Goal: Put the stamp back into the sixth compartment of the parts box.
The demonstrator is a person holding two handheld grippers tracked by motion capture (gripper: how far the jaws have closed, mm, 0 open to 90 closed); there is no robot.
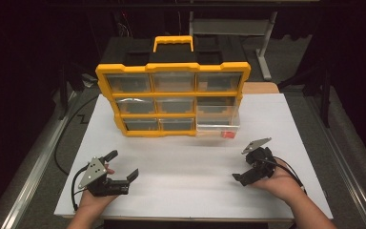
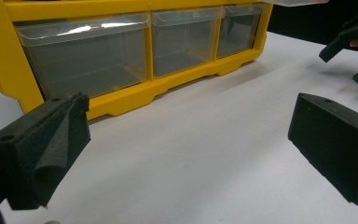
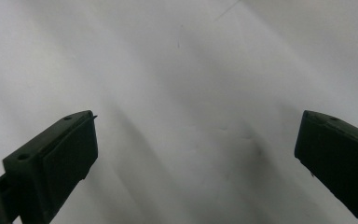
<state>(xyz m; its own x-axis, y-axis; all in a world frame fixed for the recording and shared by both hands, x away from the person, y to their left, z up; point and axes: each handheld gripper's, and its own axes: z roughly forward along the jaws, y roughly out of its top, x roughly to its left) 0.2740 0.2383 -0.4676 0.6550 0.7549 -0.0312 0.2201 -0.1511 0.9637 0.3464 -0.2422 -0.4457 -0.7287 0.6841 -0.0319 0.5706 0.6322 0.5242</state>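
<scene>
White table [image 1: 181, 162]: left claw [image 1: 122, 165] and right claw [image 1: 248, 168] rest spread.

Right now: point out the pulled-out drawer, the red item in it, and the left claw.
pulled-out drawer [image 1: 218, 125], high view, clear front wall.
red item [image 1: 227, 135], high view, its top.
left claw [image 1: 122, 165], high view, midway between fingertips.

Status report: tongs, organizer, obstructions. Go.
Left tongs and right tongs open, empty, on white board. Yellow drawer organizer upright, bottom-right drawer pulled out, small red item inside. Path clear.

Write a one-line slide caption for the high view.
Open left gripper and right gripper rest before a yellow drawer organizer with its bottom-right drawer pulled out.
</scene>
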